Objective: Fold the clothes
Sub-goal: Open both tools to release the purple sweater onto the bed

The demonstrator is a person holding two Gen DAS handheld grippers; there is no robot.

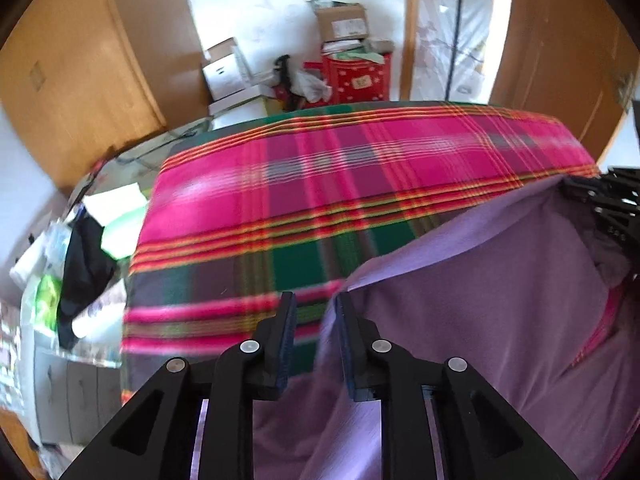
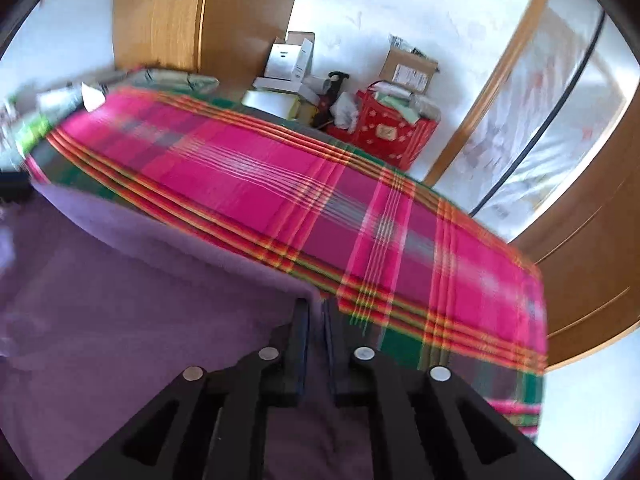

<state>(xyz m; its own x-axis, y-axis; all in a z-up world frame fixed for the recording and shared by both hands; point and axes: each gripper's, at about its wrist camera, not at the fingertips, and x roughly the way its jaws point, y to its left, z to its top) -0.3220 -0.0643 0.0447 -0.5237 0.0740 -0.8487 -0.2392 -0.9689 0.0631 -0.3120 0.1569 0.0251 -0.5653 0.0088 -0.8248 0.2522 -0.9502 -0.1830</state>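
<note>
Over near edge: purple garment [image 1: 500, 280] lifted above the plaid blanket [image 1: 320, 168].
Left gripper [image 1: 316, 304]: parted, cloth beside one finger.
Right gripper [image 2: 316, 308]: pinching garment's edge.
Progress: early; no fold visible.

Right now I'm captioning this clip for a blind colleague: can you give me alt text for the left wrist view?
The left gripper, jaws slightly apart, sits at the edge of a purple garment lifted over a pink, green and red plaid blanket. The right gripper shows at the garment's far right edge. Behind are cardboard boxes, a red bag and wooden doors.
</note>
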